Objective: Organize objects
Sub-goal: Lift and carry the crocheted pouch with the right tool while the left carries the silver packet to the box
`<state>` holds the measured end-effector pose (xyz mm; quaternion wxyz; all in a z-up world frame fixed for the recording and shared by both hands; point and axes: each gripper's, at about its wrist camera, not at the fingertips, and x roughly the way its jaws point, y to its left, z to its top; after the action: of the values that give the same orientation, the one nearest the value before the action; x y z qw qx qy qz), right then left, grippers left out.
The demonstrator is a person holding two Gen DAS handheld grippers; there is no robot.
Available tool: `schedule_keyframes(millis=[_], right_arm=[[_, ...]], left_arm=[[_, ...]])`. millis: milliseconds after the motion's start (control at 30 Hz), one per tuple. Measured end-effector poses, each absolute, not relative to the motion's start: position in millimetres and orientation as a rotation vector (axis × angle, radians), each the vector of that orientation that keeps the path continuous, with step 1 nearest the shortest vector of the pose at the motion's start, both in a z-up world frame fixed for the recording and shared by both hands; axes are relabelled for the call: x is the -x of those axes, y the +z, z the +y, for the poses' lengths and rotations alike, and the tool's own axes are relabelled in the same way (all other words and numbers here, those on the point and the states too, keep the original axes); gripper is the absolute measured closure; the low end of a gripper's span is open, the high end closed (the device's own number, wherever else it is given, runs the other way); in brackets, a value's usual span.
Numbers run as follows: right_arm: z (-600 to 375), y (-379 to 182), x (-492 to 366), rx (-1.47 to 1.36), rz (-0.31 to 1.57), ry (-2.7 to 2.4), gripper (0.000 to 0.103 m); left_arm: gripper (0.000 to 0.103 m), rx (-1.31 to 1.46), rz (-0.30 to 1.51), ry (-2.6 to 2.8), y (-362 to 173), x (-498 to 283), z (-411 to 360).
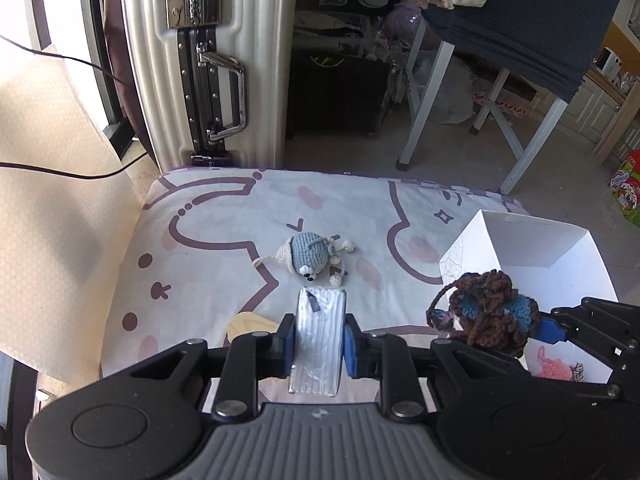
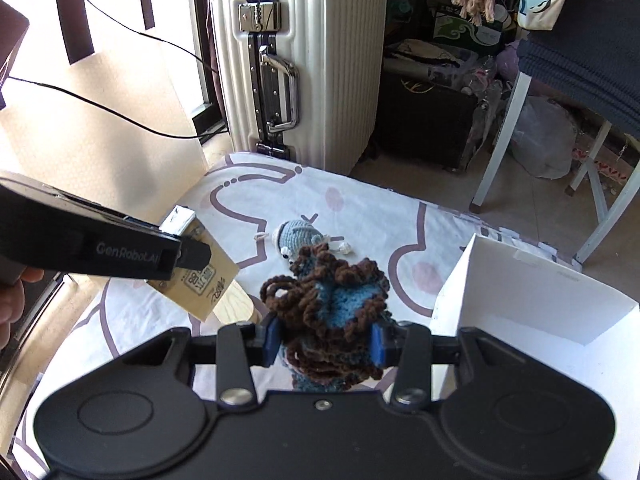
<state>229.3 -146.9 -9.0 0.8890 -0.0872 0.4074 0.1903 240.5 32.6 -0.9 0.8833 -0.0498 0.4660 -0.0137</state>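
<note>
My left gripper (image 1: 319,338) is shut on a flat silver-white packet (image 1: 319,332), held above the patterned cushion (image 1: 224,240); the right wrist view shows that gripper (image 2: 192,254) from the side with the packet (image 2: 178,220) and a tan card (image 2: 208,284) below it. My right gripper (image 2: 324,340) is shut on a brown-and-blue crocheted toy (image 2: 332,304), beside the open white box (image 2: 500,292). The left wrist view shows that toy (image 1: 488,312) at the box (image 1: 560,248). A light-blue crocheted mouse (image 1: 310,256) lies on the cushion, also in the right wrist view (image 2: 298,238).
A white suitcase (image 1: 200,60) stands behind the cushion. A white-legged table (image 1: 500,120) with a dark cloth is at the right. A pink knitted item (image 1: 556,368) lies in the box. A light wooden piece (image 1: 250,326) lies under my left gripper. Black cables run at the left.
</note>
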Motion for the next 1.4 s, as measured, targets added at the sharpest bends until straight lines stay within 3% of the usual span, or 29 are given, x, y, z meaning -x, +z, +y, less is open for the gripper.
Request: schedule_keyframes(millis=[533, 1400], right_arm=[[-182, 39, -187, 0.082, 0.825, 0.402, 0.060], [-240, 42, -172, 0.034, 0.794, 0.331, 0.059]], left_arm=[[0.078, 0.046, 0.855, -0.059, 37, -178, 8], [0.078, 0.016, 0.815, -0.062, 48, -163, -37]])
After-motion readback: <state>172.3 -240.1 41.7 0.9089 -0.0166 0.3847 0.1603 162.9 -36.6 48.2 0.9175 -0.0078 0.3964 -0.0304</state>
